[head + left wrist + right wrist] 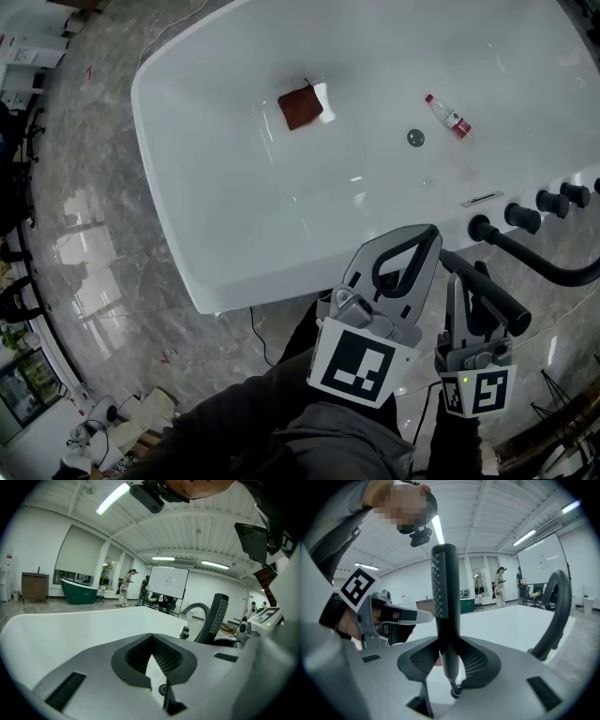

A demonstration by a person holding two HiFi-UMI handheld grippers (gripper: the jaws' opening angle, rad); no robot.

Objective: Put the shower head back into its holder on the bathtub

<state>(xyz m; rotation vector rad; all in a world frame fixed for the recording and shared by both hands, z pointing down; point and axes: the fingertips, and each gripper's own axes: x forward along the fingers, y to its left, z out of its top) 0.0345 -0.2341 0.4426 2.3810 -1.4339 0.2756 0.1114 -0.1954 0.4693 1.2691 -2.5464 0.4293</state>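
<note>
My right gripper point(459, 286) point(449, 658) is shut on the black stick-shaped shower head point(502, 305) point(443, 597), which stands upright between its pads. It hovers just outside the near rim of the white bathtub point(234, 216). A black hose point(553, 272) curves from a round black fitting point(481, 228) on the rim's right end, beside three black knobs point(551, 202). My left gripper point(427, 234) point(151, 641) is shut with nothing in it, close to the left of the right one. From the left gripper view the shower head point(216, 616) shows to the right.
Inside the tub lie a brown cloth point(300, 108), a small clear bottle point(448, 114) and the drain point(415, 138). Grey marble floor point(103, 234) surrounds the tub. People stand far off in the room point(124, 588).
</note>
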